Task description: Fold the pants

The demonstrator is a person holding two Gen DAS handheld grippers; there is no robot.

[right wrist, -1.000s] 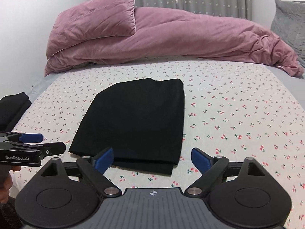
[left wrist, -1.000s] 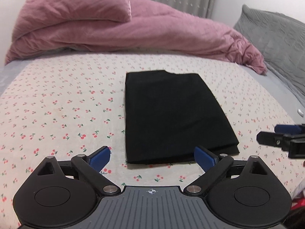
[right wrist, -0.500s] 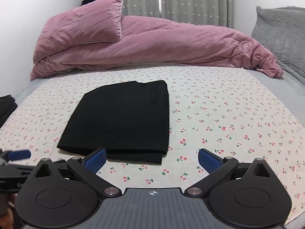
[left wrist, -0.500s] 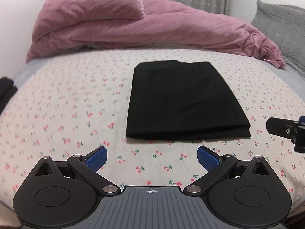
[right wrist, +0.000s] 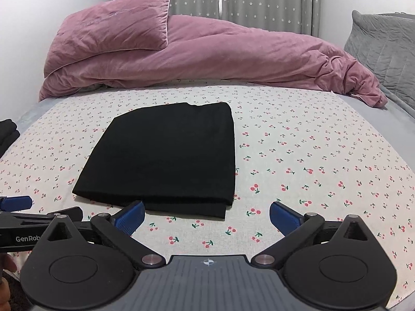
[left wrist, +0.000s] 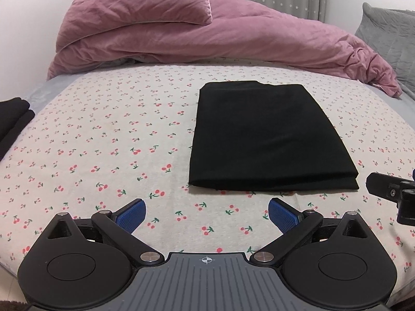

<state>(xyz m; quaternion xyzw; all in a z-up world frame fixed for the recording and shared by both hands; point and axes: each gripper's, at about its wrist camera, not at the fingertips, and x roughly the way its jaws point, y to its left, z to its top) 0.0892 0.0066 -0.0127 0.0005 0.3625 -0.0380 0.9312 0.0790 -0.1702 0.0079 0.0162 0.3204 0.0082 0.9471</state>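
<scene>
The pants (left wrist: pixel 267 137) are lying as matt black cloth, smooth and almost without sheen. The bedsheet (left wrist: pixel 109 140) under them is showing as a flat woven cotton-like cloth printed with small cherries. The pink duvet (right wrist: pixel 220 54) and pillow (right wrist: pixel 116 26) are looking soft, velvety and crumpled. The left gripper (left wrist: pixel 206 215) and right gripper (right wrist: pixel 206 215) are showing matt black plastic arms, dull metal pivot pins and ribbed blue pads (left wrist: pixel 129 213).

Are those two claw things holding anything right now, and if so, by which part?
Nothing is held. The left gripper and the right gripper are both open with only bedsheet between their blue pads. The folded black pants lie flat on the bed, untouched.
</scene>
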